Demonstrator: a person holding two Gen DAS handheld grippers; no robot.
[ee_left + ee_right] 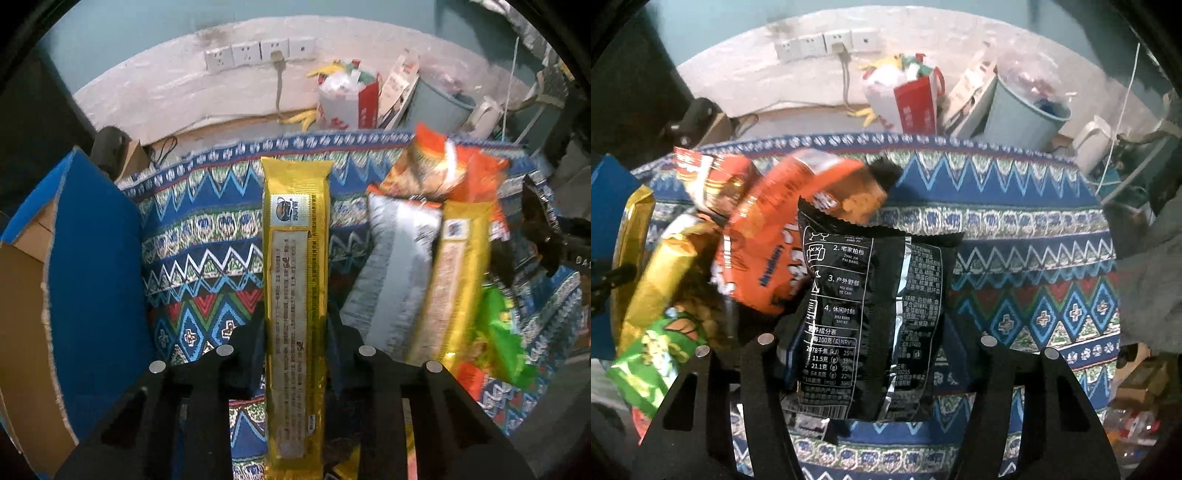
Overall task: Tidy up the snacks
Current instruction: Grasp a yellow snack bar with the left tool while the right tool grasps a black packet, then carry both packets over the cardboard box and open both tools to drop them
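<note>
A long yellow snack pack (pixel 295 295) is pinched between the narrowed fingers of the left gripper (pixel 295 343), above the patterned cloth (pixel 207 236). The right gripper (pixel 875 332) clamps a black snack bag (pixel 871 314) in wider jaws. Orange bags (pixel 768 236) and a green bag (pixel 657 354) are piled between them, with a blue cardboard box (pixel 96 258) at the left

Both the left gripper (pixel 295 332) and right gripper (pixel 875 332) are matte black: flat angular fingers (pixel 243 354) with triangular cut-outs, each finger carrying round silver screws (pixel 157 366).
</note>
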